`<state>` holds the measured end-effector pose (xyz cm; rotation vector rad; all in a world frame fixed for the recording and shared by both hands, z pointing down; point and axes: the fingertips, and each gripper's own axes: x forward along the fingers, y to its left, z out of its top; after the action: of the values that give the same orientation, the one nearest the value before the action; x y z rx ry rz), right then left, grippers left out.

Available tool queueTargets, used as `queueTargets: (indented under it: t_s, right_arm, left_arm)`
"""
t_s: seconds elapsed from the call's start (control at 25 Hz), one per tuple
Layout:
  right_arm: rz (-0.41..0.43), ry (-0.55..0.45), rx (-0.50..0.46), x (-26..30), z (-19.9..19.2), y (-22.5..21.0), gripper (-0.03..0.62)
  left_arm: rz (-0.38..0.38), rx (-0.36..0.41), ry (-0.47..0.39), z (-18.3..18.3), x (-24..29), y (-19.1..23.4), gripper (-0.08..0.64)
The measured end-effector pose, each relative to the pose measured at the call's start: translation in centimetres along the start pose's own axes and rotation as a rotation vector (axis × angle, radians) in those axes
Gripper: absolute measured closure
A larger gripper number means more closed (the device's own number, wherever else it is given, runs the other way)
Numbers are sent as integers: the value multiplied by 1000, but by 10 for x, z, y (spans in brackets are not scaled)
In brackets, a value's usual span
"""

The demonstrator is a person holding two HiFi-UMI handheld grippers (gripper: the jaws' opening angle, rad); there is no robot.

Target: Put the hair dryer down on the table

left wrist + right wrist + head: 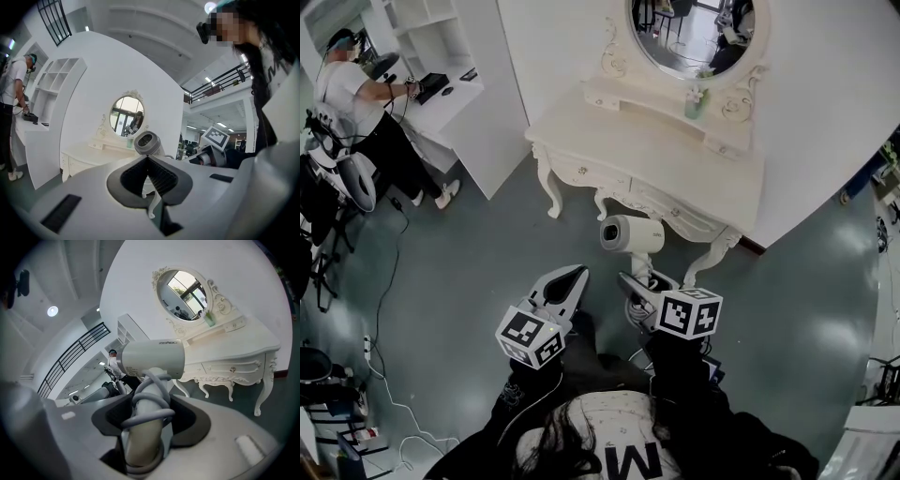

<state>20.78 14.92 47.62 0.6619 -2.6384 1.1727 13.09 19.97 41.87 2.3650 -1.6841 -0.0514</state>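
while the hair dryer [631, 234] is not yet on the desk [675, 155], the right hand-held gripper [639, 284] clamps its cord-wrapped handle and holds it upright in the air before the desk, barrel level. the left hand-held gripper [570, 279], jaws pressed together on nothing, hangs just beside it. the whole set-down appears left to do.

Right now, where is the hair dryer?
Head view, centre: the hair dryer is clamped by its handle in the right gripper, short of the white dressing table.
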Motion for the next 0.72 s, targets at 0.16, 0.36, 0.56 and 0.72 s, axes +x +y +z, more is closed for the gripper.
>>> queueTargets:
  t_s: [0.16,0.36,0.56,0.72]
  right_arm:
    - [-15,-1,1,26,15,-4,344]
    - [-44,-9,10,67,40,-5,344]
    - [-60,-20,26,118,66,2,344]
    - [-74,-21,33,158,81,9,344]
  left_arm:
    - [-4,-6,-3,6,14,32,560]
    - [-33,-4,6,23,34,77,560]
    - [-59,2,5,44,49,130,560]
    - [-74,-4,12,55,55,172,560]
